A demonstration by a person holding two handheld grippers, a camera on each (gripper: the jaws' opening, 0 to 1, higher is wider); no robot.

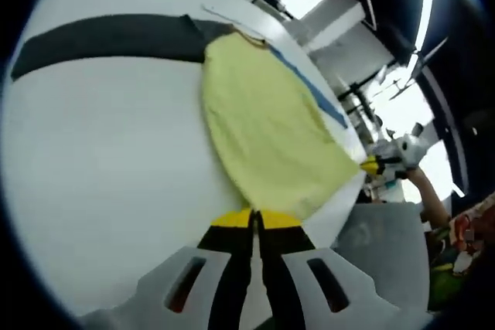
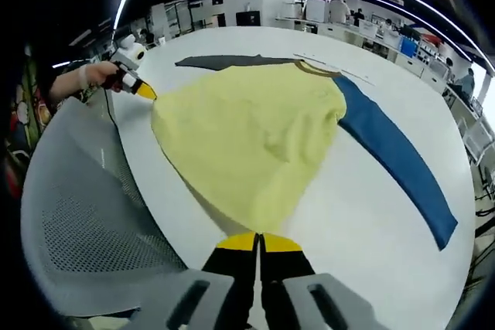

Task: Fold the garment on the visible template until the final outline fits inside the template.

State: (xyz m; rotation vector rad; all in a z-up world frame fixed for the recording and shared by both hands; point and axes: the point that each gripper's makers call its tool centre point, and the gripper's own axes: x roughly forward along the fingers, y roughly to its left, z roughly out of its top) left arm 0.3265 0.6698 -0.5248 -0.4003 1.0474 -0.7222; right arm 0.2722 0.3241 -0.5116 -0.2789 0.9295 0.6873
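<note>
A long-sleeved garment lies flat on the white table (image 2: 371,214). Its body is yellow (image 2: 247,137) (image 1: 267,125), one sleeve is blue (image 2: 394,152) (image 1: 313,86), and the other is dark grey (image 1: 108,36) (image 2: 224,60). My left gripper (image 1: 255,218) is shut on one hem corner. It also appears at the far left of the right gripper view (image 2: 139,85), held by a hand. My right gripper (image 2: 259,241) is shut on the other hem corner, and it appears with a hand in the left gripper view (image 1: 375,165). The hem runs along the table edge between them.
A grey mesh chair (image 2: 77,214) (image 1: 387,245) stands against the table edge by the hem. A thin pale strip (image 2: 340,69) lies on the table beside the collar. Other desks and people are far behind.
</note>
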